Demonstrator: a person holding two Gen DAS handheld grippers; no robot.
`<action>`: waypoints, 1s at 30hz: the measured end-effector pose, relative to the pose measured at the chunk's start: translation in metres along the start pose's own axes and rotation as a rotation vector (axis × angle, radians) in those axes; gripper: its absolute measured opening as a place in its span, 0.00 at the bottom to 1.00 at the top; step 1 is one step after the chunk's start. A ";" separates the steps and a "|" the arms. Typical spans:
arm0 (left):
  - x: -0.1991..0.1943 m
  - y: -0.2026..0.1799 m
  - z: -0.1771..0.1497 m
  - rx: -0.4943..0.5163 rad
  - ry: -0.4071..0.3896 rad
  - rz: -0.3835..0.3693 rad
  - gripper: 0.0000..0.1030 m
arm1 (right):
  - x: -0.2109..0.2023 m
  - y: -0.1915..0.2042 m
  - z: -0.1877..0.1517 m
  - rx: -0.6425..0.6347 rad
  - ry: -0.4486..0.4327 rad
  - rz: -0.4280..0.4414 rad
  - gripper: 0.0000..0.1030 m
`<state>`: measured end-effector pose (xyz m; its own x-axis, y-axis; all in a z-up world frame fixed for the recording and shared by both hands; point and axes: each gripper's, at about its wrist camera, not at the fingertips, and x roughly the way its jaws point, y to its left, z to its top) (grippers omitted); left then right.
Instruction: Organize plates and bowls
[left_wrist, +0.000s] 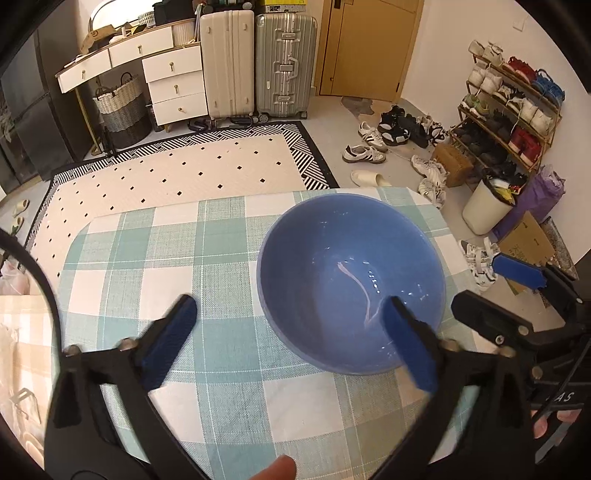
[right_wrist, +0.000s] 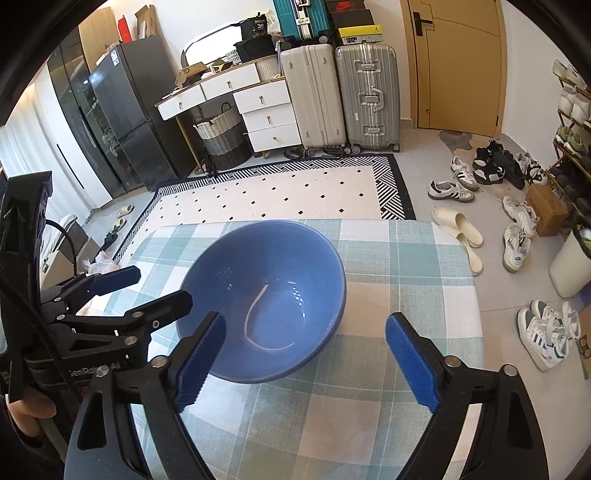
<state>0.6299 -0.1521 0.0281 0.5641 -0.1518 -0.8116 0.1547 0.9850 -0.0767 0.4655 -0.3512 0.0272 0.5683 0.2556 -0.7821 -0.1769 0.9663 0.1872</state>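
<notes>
bowl, left wrist view: blue bowl (left_wrist: 351, 284) sits upright on the checked tablecloth (left_wrist: 177, 266), right of the picture's middle, with a thin pale curved streak on its inside bottom.
left gripper, left wrist view: left gripper (left_wrist: 291, 343) has its jaws spread wide with nothing pinched; its left finger hangs over bare cloth well clear of the bowl, its right finger overlaps the bowl's near right rim in the picture, and whether it touches the bowl i cannot tell.
right gripper, left wrist view: right gripper (left_wrist: 487, 288) shows at the right edge, just beside the bowl, jaws apart and empty.
room, left wrist view: two suitcases (left_wrist: 258, 62), a white drawer unit (left_wrist: 173, 81), a patterned rug (left_wrist: 184, 166) and a shoe rack (left_wrist: 513, 110) lie beyond the table.
bowl, right wrist view: same bowl (right_wrist: 262, 299) rests on the tablecloth (right_wrist: 388, 295), left of the middle.
right gripper, right wrist view: right gripper (right_wrist: 306, 362) is spread wide; its left finger lies against the bowl's near left rim in the picture, its right finger stands over cloth, apart from the bowl.
left gripper, right wrist view: left gripper (right_wrist: 151, 288) is at the left, jaws apart, tips just beside the bowl's left rim.
person, right wrist view: fingertips (right_wrist: 29, 413) show at the lower left behind the left gripper's body.
</notes>
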 end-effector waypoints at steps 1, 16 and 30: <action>-0.002 0.001 -0.001 -0.002 -0.002 0.002 0.98 | -0.001 0.001 -0.001 -0.001 -0.001 0.001 0.90; -0.005 0.020 -0.009 -0.040 0.015 0.004 0.98 | 0.000 0.000 -0.002 0.020 0.005 -0.004 0.95; 0.035 0.030 -0.006 -0.070 0.064 -0.001 0.98 | 0.033 -0.013 0.004 0.059 0.049 0.013 0.95</action>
<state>0.6490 -0.1271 -0.0060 0.5103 -0.1497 -0.8469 0.0975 0.9885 -0.1160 0.4896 -0.3556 0.0014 0.5257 0.2679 -0.8074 -0.1355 0.9634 0.2314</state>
